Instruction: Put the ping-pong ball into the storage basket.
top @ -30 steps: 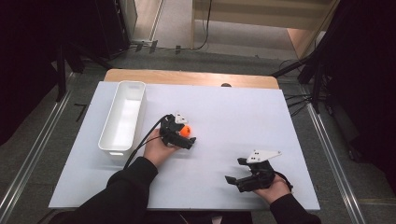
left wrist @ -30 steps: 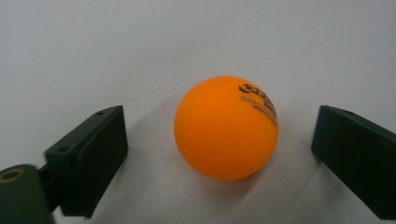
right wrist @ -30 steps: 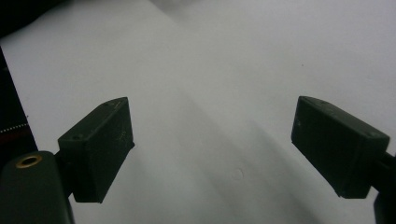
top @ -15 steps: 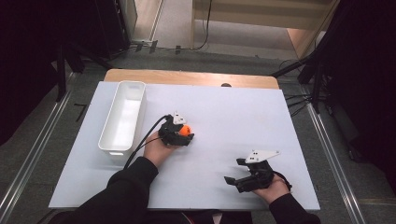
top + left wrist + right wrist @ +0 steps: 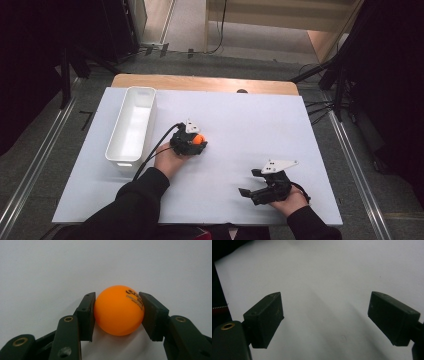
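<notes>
An orange ping-pong ball (image 5: 118, 310) with dark print sits on the white table sheet, near the middle (image 5: 199, 139). My left gripper (image 5: 117, 294) has just been closing, and both black pads now press on the ball's sides. In the high view the left gripper (image 5: 198, 144) lies low on the sheet, held by a hand in a black sleeve. My right gripper (image 5: 248, 183) rests near the front right of the sheet. Its jaws stand wide open over bare sheet, with nothing between them (image 5: 325, 302).
A long white tray (image 5: 142, 91) stands at the left of the sheet, a short way left of the left gripper, and looks empty. The white sheet (image 5: 250, 115) covers a wooden table (image 5: 200, 82). Dark floor and stands surround the table.
The left gripper's jaws have drawn in around the orange ball. Neither hand has shifted on the sheet, and the right gripper looks the same.
</notes>
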Motion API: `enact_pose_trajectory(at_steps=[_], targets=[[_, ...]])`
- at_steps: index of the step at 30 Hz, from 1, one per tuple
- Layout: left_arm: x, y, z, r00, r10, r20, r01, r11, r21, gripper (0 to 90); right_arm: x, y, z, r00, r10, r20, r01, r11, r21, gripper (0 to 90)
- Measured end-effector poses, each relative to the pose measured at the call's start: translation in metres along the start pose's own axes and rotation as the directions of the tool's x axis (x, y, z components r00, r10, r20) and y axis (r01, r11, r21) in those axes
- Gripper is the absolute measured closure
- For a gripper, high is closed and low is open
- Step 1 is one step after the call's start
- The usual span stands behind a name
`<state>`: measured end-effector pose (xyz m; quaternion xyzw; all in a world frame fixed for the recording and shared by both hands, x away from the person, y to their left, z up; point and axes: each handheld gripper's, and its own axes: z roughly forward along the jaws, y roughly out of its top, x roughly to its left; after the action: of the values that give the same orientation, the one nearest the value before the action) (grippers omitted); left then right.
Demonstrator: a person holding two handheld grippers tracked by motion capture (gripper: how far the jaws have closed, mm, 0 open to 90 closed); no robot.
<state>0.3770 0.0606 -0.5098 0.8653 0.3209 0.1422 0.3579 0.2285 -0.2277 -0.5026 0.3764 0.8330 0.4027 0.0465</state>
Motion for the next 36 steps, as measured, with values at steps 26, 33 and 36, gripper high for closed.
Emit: enact_pose_trajectory(at_steps=[26,33,36], targets=[[0.002,0.009,-0.013,0.9982,-0.023,0.056,0.023,0.9997,-0.006,50.9,-0.001,0.008,0.006,0.9998,-0.014,-0.011,0.014,1.000,-0.007,11.6],[-0.001,0.014,-0.017,0.9965,-0.019,0.082,0.019,0.9998,-0.001,50.9,0.000,0.008,0.006,0.9999,-0.013,-0.009,0.013,1.000,-0.009,11.6],[-0.001,0.015,-0.018,0.9960,-0.021,0.087,0.021,0.9998,0.002,50.9,-0.001,0.008,0.006,0.9998,-0.017,-0.010,0.016,1.000,-0.010,11.6]])
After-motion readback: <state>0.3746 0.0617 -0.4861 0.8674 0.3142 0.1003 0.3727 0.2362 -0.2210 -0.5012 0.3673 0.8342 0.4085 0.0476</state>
